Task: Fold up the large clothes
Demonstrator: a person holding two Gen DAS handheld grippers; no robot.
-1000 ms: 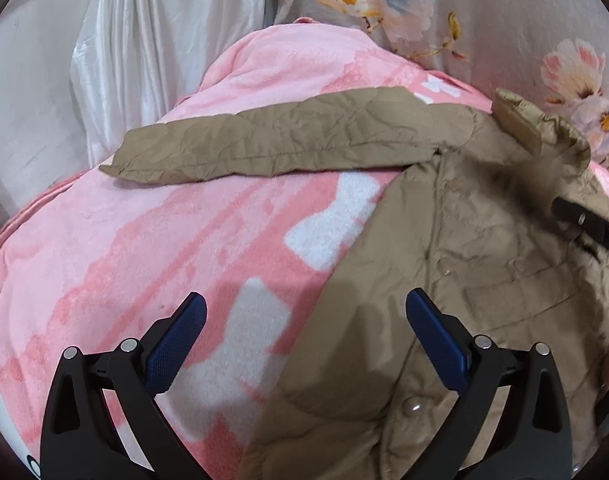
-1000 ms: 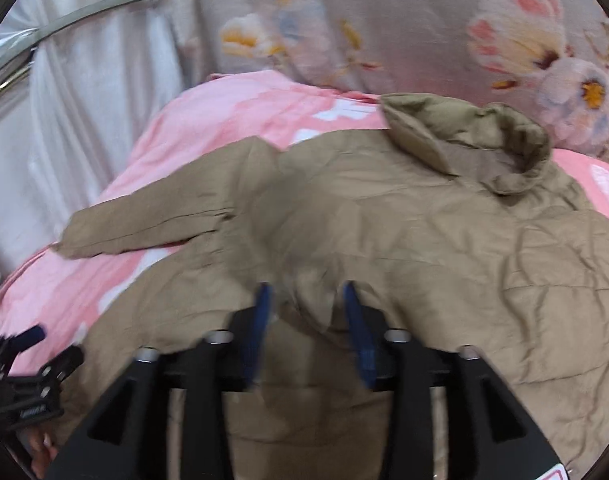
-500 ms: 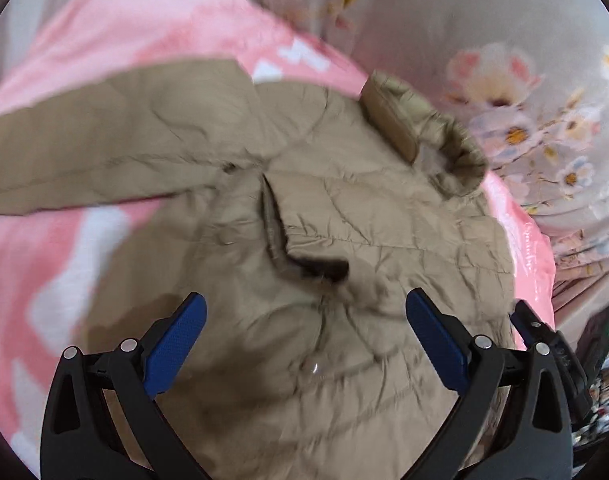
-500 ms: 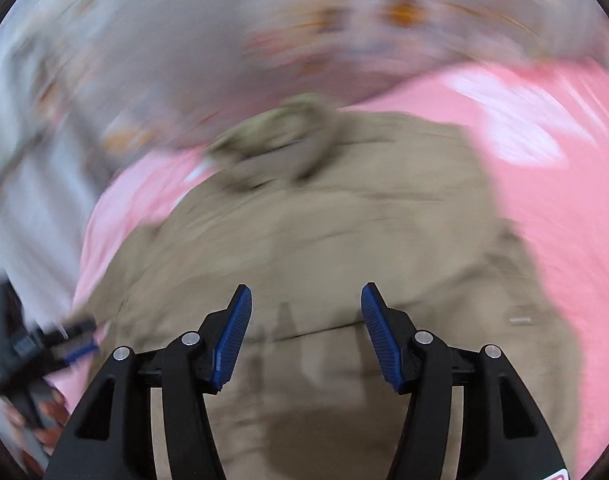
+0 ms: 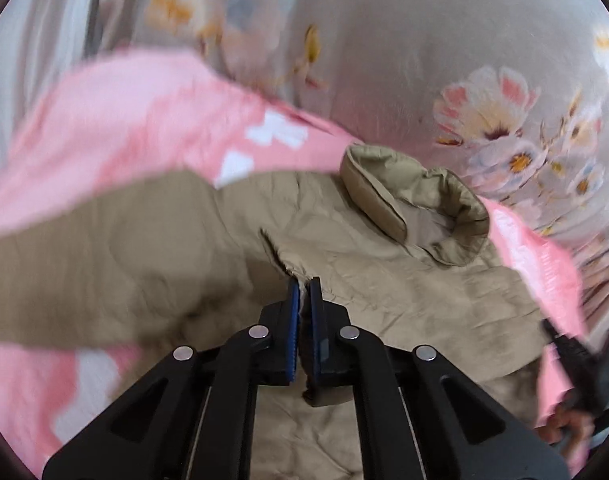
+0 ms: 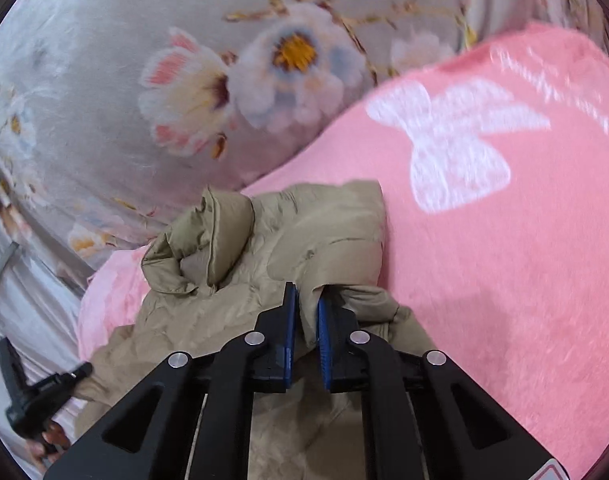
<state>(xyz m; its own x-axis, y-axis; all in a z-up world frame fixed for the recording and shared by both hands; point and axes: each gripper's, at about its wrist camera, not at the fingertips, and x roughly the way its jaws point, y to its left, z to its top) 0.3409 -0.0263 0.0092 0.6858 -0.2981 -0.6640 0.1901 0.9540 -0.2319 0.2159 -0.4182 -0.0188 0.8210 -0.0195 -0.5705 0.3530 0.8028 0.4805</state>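
A tan quilted jacket lies on a pink blanket, its collar toward the flowered fabric at the back. My left gripper is shut on a fold of the jacket's front. One sleeve stretches left. In the right wrist view the jacket is bunched, collar at left. My right gripper is shut on a fold of the jacket near its right shoulder. The right gripper shows at the left view's right edge; the left gripper shows at the right view's lower left.
Grey fabric with a flower print rises behind the blanket. The pink blanket with a white bow pattern spreads to the right of the jacket. Pale curtain cloth hangs at the far left.
Both grippers were open half a second ago and are now shut on jacket fabric. The left moved onto the jacket's front; the right swung to the right shoulder side.
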